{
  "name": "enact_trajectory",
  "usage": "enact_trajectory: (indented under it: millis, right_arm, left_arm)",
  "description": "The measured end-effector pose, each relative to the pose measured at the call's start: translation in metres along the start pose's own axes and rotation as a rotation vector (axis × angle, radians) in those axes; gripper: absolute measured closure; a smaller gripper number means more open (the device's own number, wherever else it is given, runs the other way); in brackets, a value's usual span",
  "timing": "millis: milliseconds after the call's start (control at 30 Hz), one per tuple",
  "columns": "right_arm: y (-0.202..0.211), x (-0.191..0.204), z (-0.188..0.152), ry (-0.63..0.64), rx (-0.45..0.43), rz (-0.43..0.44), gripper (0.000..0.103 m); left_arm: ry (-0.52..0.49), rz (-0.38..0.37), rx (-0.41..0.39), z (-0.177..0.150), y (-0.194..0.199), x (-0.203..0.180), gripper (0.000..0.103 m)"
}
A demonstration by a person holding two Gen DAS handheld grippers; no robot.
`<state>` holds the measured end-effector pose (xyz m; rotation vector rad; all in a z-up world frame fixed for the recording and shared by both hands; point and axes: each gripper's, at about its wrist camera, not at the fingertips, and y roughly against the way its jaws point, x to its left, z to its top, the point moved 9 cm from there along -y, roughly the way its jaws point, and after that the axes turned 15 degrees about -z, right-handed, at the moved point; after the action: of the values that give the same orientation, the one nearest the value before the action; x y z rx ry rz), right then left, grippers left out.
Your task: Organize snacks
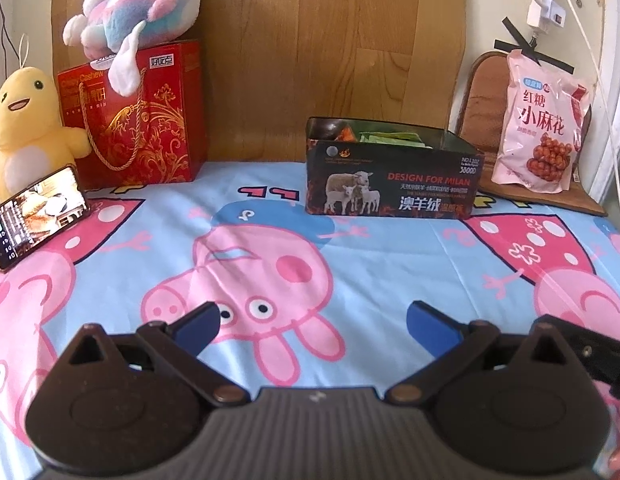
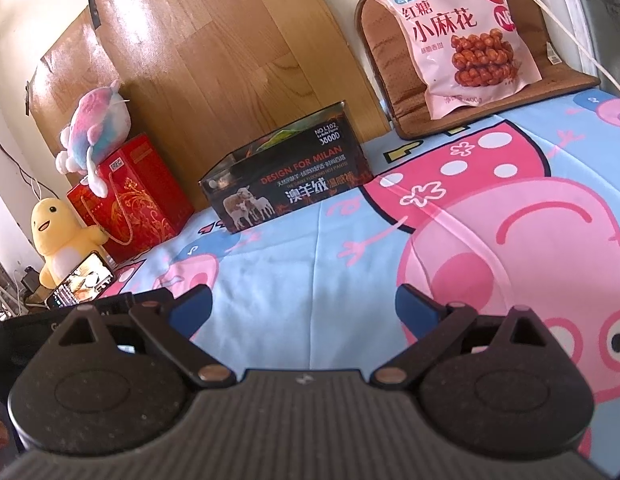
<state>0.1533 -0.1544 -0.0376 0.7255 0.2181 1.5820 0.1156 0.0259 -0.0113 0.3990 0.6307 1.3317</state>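
Black ribbed gripper bodies, blue-tipped jaws, round copper-coloured pivot rivets

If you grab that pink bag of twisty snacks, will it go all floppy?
Probably a bit. The pink snack bag looks like soft plastic film with puffed, wrinkled sides, so it would likely sag around the pinch. Its glossy surface may be slippery. It leans against the chair cushion, so a push would likely tip it over.
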Motion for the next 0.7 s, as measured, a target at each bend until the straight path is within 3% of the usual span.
enact_trajectory:
  millis: [400, 700]
  right_arm:
    - [-0.0018, 0.0006, -0.002, 0.001, 0.009, 0.0, 0.003]
    - [-0.0027, 0.0004, -0.003, 0.001, 0.013, 0.0, 0.003]
  left_arm:
    - [0.016, -0.022, 0.009, -0.0017, -0.0007, 0.0015, 0.0]
    - [0.009, 0.026, -0.016, 0.001, 0.0032, 0.009, 0.0]
